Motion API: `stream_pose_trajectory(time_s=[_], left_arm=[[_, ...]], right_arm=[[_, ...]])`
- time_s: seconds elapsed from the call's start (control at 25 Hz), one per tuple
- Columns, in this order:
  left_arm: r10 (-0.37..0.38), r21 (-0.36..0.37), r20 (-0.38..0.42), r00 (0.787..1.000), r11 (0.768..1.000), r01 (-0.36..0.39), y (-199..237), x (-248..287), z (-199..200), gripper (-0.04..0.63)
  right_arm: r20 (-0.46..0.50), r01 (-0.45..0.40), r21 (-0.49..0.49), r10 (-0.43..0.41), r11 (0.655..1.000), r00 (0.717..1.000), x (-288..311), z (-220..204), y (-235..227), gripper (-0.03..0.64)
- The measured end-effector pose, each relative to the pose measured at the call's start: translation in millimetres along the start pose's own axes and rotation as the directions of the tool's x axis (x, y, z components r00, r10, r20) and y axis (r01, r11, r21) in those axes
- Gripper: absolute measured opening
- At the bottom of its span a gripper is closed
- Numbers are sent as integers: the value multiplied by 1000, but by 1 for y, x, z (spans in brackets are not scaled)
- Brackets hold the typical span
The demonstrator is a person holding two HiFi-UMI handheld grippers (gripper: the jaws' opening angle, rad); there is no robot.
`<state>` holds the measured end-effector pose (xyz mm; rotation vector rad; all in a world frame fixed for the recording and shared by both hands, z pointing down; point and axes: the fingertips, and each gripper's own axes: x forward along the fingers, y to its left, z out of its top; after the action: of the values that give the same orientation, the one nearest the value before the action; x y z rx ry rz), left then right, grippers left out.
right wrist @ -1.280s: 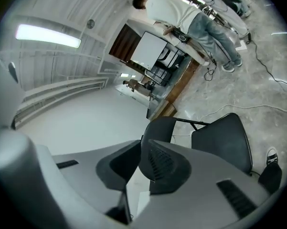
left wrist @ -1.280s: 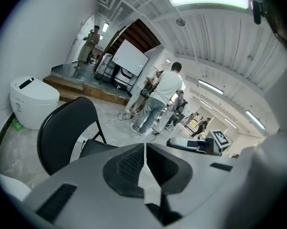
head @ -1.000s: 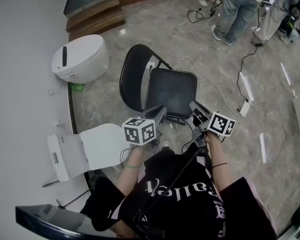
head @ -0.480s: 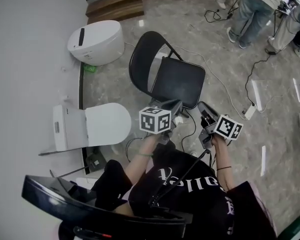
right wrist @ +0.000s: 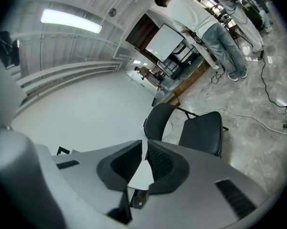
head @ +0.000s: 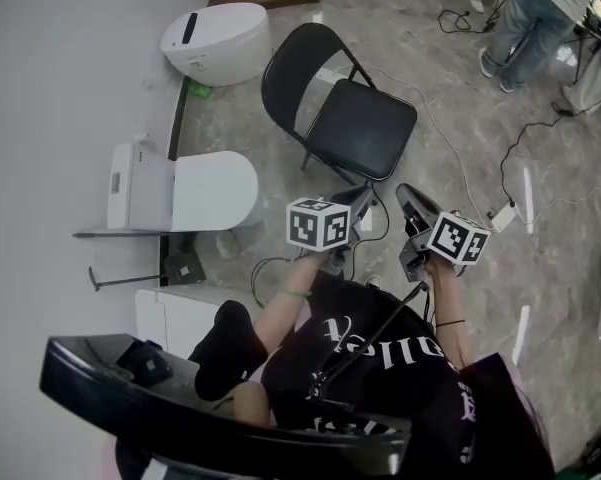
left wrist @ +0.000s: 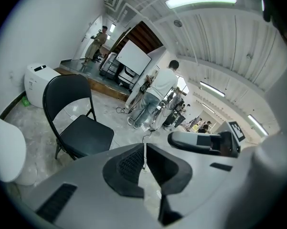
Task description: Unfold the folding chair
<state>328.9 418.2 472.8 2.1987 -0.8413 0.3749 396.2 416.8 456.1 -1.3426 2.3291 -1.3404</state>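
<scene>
The black folding chair on a thin metal tube frame is standing unfolded on the grey marbled floor. Its padded seat is lying flat and its rounded backrest is rising on the side toward the white wall. In the left gripper view the chair is showing left of the jaws. In the right gripper view it is showing just above and right of them.

Neither gripper is touching the chair. The left gripper is hanging just off the front edge of the seat, on the person's side. Its jaws are pressing together with nothing between them. The right gripper is hovering beside it, off the seat's front corner. Its jaw tips are meeting and gripping nothing.

A white toilet with a closed lid is sitting near the chair's left side. A white rounded unit with a dark slot is lying near the backrest. A white cable is running past the chair's right side toward a white power strip. A person in blue jeans is standing well apart, beyond the chair.
</scene>
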Motion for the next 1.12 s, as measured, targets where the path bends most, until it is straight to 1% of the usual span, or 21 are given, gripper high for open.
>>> stream_pose_trajectory(time_s=[0.08, 0.24, 0.4, 0.6, 0.8, 1.12], left_arm=[[16, -6, 8, 1000, 1000, -16, -12, -6, -15, 18], [43, -14, 12, 999, 999, -43, -29, -24, -42, 18], [59, -16, 8, 998, 998, -59, -33, -38, -55, 18], [50, 12, 47, 998, 999, -51, -40, -50, -45, 18], [44, 44, 81, 996, 998, -48, -43, -55, -27, 18], [23, 53, 74, 997, 998, -27, -32, -75, -23, 18]], right_arm=[[-17, -9, -19, 9, 1000, 1000, -12, -9, 2, 46], [-34, -46, -12, 45, 999, 998, -27, -28, 13, 44], [-50, -71, -19, 70, 997, 996, -33, -44, 24, 43], [-55, -88, -32, 86, 996, 995, -32, -53, 35, 41], [-55, -91, -49, 88, 995, 995, -29, -47, 45, 40], [-25, -51, -63, 49, 997, 998, -21, -50, 59, 35]])
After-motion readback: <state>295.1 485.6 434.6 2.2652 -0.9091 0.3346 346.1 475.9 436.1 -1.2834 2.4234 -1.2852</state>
